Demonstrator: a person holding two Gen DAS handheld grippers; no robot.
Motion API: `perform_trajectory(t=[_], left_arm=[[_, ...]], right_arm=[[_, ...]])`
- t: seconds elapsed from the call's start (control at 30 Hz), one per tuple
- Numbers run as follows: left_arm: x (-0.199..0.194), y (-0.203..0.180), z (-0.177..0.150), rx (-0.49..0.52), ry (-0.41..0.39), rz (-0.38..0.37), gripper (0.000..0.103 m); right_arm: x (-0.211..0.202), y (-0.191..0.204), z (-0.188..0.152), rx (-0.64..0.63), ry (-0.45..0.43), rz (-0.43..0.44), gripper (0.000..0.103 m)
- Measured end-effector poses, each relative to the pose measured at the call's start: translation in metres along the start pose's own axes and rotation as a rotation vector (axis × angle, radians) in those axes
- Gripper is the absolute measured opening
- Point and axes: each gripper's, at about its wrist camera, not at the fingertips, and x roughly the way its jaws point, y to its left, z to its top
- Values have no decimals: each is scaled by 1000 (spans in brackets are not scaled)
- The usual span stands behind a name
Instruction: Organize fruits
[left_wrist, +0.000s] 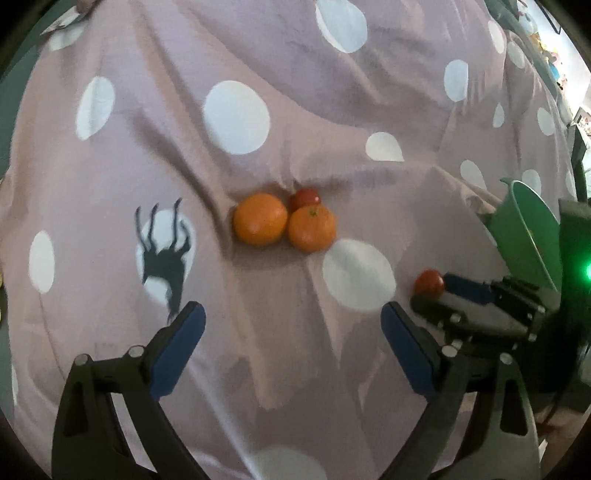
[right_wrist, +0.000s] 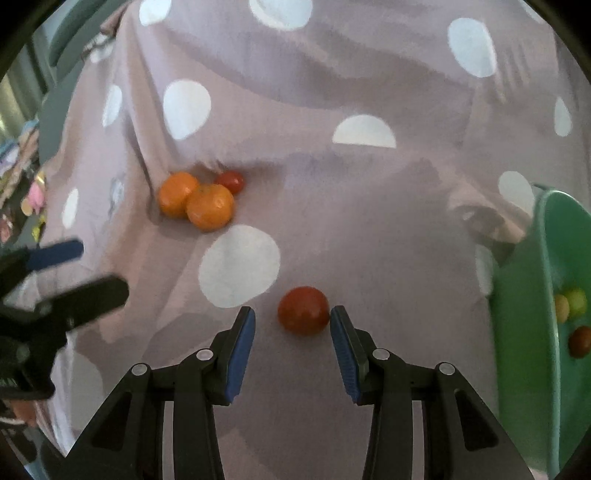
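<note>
Left hand-held gripper (left_wrist: 291, 325): jaws wide, nothing between them.
Right hand-held gripper (right_wrist: 291, 325): narrow, flanking red tomato (right_wrist: 303, 310), right pad touching.
Oranges (left_wrist: 284, 223): clustered on spotted cloth (left_wrist: 332, 92).

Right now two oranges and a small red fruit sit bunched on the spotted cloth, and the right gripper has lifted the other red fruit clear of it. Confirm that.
Not lifted. In the right wrist view the red fruit lies on the cloth just ahead of the right gripper, whose jaws are open. The rest holds.

A rumpled pinkish sheet (left_wrist: 295, 92) with big white dots (left_wrist: 236, 116) covers everything; one dot carries a dark animal silhouette (left_wrist: 164, 258). Colourful clutter (right_wrist: 22, 177) sits blurred at the edge.
</note>
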Motion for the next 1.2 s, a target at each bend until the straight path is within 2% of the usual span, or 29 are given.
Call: perform_trajectory(t=[0.07, 0.2, 0.33, 0.43, 0.5, 0.67, 0.73, 0.77, 0.8, 0.87, 0.97, 1.07, 1.2], left_arm=[[6, -3, 7, 11, 2, 5, 90], [25, -4, 29, -1, 28, 3, 77], [48, -2, 57, -57, 67, -22, 72], [56, -8, 75, -36, 52, 24, 72], [63, -13, 85, -22, 78, 41, 67], [81, -23, 99, 37, 122, 107, 61], [85, -26, 102, 42, 138, 79, 54], [88, -28, 103, 44, 158, 63, 45], [91, -30, 104, 48, 180, 39, 41], [96, -34, 106, 64, 196, 20, 44], [112, -27, 107, 38, 248, 66, 41], [123, -29, 105, 75, 284, 102, 41], [127, -24, 105, 29, 270, 92, 36]], right_arm=[[5, -1, 1, -13, 2, -25, 32], [7, -6, 5, -10, -16, 16, 32], [7, -14, 12, 16, -38, 46, 32], [4, -21, 17, 45, -51, 97, 32], [1, -24, 18, 46, -59, 101, 32], [-1, -29, 20, 44, -73, 121, 32], [-2, -32, 20, 53, -77, 135, 32], [-2, -34, 19, 57, -78, 140, 32], [-3, -35, 18, 58, -79, 141, 32], [-7, -42, 13, 60, -83, 146, 32], [-9, -45, 11, 66, -89, 157, 32], [-12, -50, 9, 64, -96, 162, 32], [-5, -39, 18, 63, -97, 161, 32]])
